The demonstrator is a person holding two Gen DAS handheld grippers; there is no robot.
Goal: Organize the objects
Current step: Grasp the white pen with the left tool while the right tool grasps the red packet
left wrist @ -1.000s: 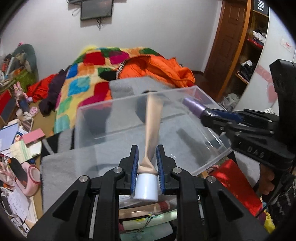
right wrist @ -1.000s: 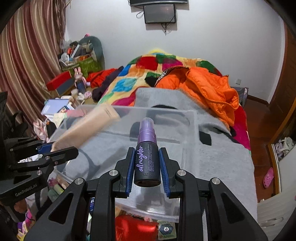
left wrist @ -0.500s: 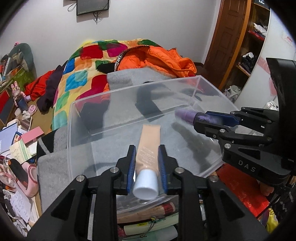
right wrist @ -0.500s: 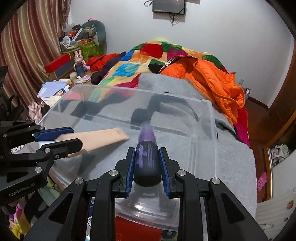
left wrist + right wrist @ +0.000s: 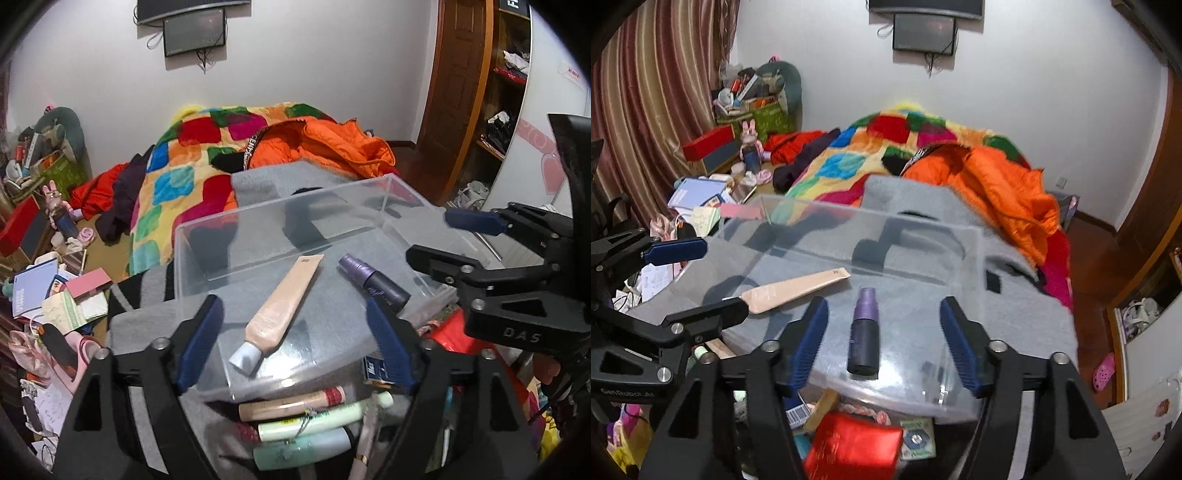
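A clear plastic box stands on a grey cloth. A beige tube with a white cap lies on the box floor, and a purple-topped dark spray bottle lies beside it on the right. My left gripper hangs over the box's near edge with its jaws opening; the tube lies free below the gap, clear of both pads. My right gripper is also opening, and the spray bottle lies loose between its pads. The right wrist view also shows the tube and the left gripper.
Several loose cosmetic tubes and a red pouch lie below the box's near side. Behind are a bed with a patchwork blanket and an orange jacket. Papers and boxes crowd the left, and a wooden door stands at right.
Both grippers went from shut on their items to wide open. The tube and the spray bottle now lie on the box floor, and both grippers have drawn back a little.
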